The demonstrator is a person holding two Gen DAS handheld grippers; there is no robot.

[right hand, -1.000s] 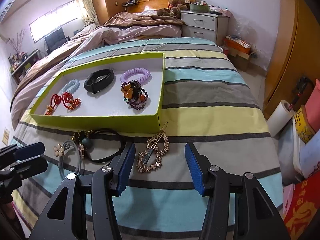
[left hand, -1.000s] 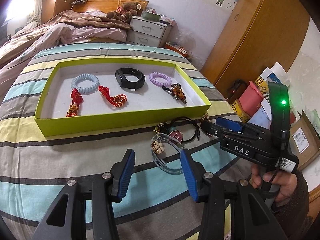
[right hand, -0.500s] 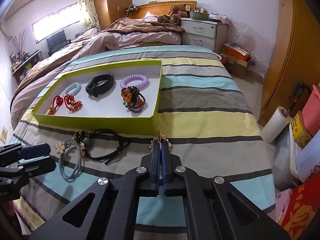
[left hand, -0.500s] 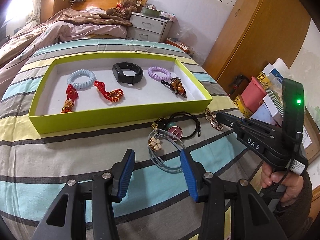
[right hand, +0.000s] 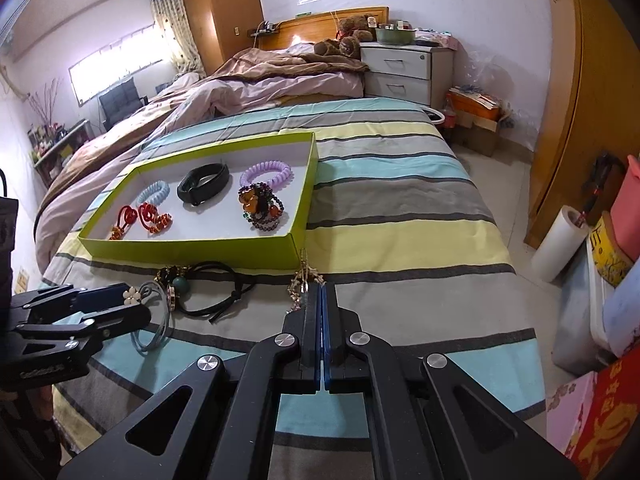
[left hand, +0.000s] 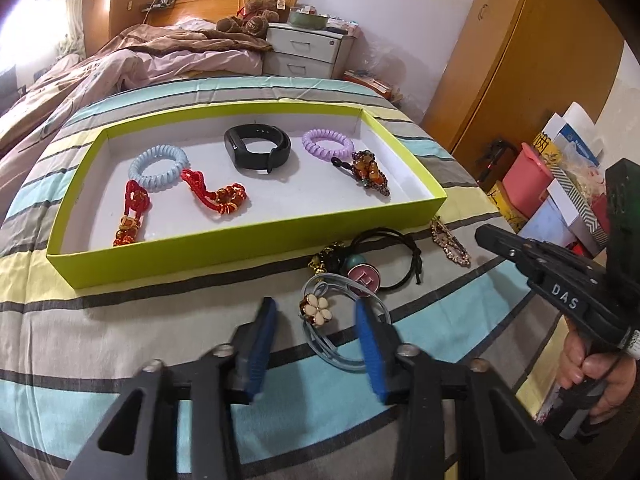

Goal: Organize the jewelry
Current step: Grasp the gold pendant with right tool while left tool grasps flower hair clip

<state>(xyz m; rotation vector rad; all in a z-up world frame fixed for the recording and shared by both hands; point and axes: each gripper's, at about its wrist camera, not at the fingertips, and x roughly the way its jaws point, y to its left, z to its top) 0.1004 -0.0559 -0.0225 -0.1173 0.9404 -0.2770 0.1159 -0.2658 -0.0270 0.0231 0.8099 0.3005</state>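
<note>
Left gripper (left hand: 316, 354): I see its blue pads spread wide and holding nothing, low over the striped bedspread (left hand: 100, 320).
Flower hair tie (left hand: 318, 309): on the bedspread in line with the gap between my left fingers, just ahead of the tips; its grey loop runs back toward the right pad.
Right gripper (right hand: 322, 292): its pads look pressed together. The gold hair clip (right hand: 302, 280) sits right at the tips; I cannot tell for sure whether the pads actually pinch it.
Gold hair clip from the left side (left hand: 450, 242): lying on the bedspread close to the near right corner of the box, with the right gripper's tip (left hand: 486, 236) just beside it.
Black hair tie (left hand: 394, 258): on the bedspread between the flower tie and the clip, touching a round pink charm (left hand: 363, 276) and a teal bead.
Green box (left hand: 240, 248): open on the bed, just beyond the loose pieces.
Inside the box: a blue coil tie (left hand: 158, 162), two red knotted charms (left hand: 214, 196), a black wristband (left hand: 258, 148), a purple coil tie (left hand: 328, 144) and a beaded bracelet (left hand: 370, 172), each lying apart or barely touching.
</note>
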